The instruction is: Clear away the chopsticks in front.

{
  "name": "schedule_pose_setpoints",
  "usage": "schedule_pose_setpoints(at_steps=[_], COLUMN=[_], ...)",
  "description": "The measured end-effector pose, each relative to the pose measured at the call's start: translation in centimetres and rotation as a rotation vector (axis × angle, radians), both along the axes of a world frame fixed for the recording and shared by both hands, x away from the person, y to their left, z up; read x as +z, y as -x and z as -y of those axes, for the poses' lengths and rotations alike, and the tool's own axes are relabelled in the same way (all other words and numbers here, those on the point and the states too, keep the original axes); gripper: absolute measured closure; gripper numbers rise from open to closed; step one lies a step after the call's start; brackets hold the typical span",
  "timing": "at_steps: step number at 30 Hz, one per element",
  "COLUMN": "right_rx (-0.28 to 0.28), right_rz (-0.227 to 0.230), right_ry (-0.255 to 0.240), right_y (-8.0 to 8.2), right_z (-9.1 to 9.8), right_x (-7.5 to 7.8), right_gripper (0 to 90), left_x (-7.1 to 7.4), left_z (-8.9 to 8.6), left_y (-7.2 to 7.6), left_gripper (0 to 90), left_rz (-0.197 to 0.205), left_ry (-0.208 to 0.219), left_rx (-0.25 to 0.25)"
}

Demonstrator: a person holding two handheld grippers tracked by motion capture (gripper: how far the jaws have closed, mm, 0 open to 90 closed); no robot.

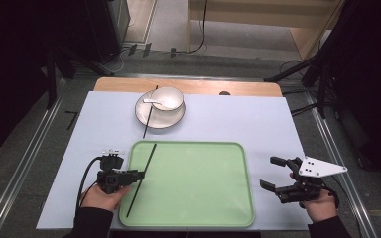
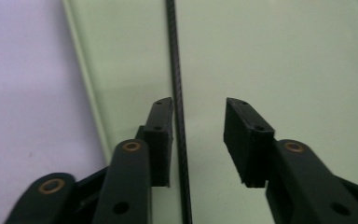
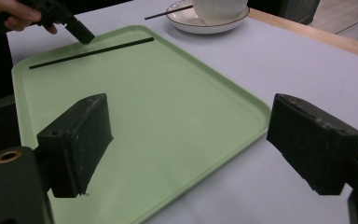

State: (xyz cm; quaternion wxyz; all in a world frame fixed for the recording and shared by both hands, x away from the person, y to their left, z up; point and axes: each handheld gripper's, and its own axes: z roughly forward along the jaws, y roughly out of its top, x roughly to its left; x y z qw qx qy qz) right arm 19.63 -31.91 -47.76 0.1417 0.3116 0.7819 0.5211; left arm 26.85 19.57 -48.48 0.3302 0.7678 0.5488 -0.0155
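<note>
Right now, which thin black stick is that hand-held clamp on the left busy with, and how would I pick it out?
Find the green tray nearest the person. Along its left edge lies a black chopstick, between the open jaws of the left gripper. The other chopstick leans across the plate under the bowl, beyond the tray.

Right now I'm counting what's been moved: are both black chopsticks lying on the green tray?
No: one chopstick lies on the green tray, the other chopstick rests across the plate.
</note>
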Motion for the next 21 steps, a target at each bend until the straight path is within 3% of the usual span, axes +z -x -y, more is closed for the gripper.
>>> schedule_pose_setpoints(at_steps=[2, 3, 6, 11, 13, 21], right_rx=[-0.001, -0.003, -0.002, -0.004, -0.009, -0.019], right_rz=[-0.001, -0.002, -0.002, -0.006, -0.008, -0.012], right_ry=[0.000, 0.001, 0.001, 0.001, 0.002, 0.001], right_y=[0.0, 0.0, 0.0, 0.0, 0.2, 0.4], right_z=[0.0, 0.0, 0.0, 0.0, 0.1, 0.2], right_x=[0.0, 0.0, -0.1, -0.1, -0.2, -0.3], right_gripper=[14.0, 14.1, 14.0, 14.0, 14.0, 14.0], left_x=[0.1, 0.3, 0.2, 0.1, 0.5, 1.4], left_z=[-0.1, -0.2, -0.4, -1.3, -1.9, -2.5], left_y=[-0.1, -0.4, -0.9, -2.1, -2.8, -4.4], left_gripper=[55.8, 52.7, 45.2, 41.1, 37.3, 28.6], left_rz=[0.023, 0.074, 0.103, 0.108, 0.092, 0.119], left_ry=[-0.003, -0.020, -0.026, 0.000, 0.064, 0.040], left_rx=[-0.019, -0.046, -0.069, -0.082, -0.081, -0.095])
